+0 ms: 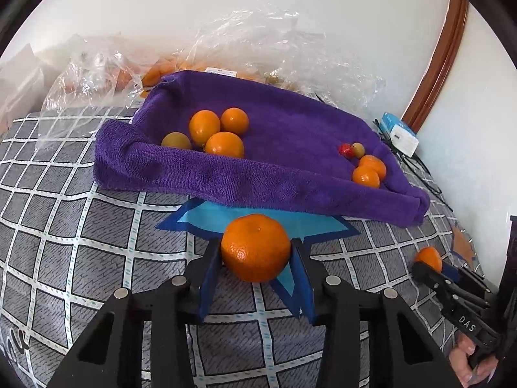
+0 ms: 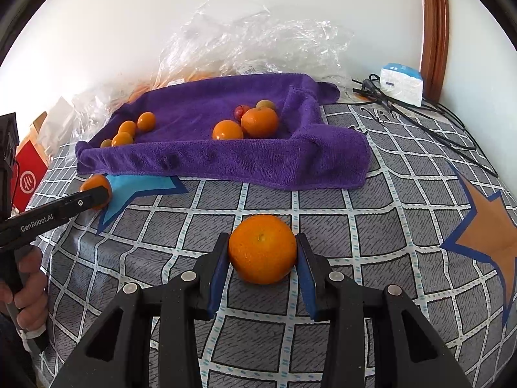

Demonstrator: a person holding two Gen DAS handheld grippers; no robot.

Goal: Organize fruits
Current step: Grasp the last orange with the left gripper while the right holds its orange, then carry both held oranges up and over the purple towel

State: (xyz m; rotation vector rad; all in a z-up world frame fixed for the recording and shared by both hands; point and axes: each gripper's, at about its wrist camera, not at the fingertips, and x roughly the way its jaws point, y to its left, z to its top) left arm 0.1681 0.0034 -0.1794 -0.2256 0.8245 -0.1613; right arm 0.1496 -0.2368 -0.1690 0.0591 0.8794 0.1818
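Note:
My left gripper (image 1: 255, 246) is shut on a tangerine (image 1: 255, 258) just above the checked cloth, in front of the purple towel tray (image 1: 226, 174). My right gripper (image 2: 262, 241) is shut on a second tangerine (image 2: 262, 258), also short of the tray (image 2: 226, 158). Each gripper shows in the other's view: the left gripper (image 2: 97, 194) at far left, the right gripper (image 1: 427, 266) at far right. Inside the tray lie several oranges (image 1: 210, 129) at the left. At its right end are two more oranges (image 1: 368, 169) and a red fruit (image 1: 345, 150).
Crumpled clear plastic bags (image 1: 258, 38) with more fruit lie behind the tray against the wall. A white and blue box (image 2: 400, 85) with black cables (image 2: 420, 123) sits at the back right, and a red box (image 2: 29, 174) at the left edge. A hand (image 2: 27, 297) grips the left handle.

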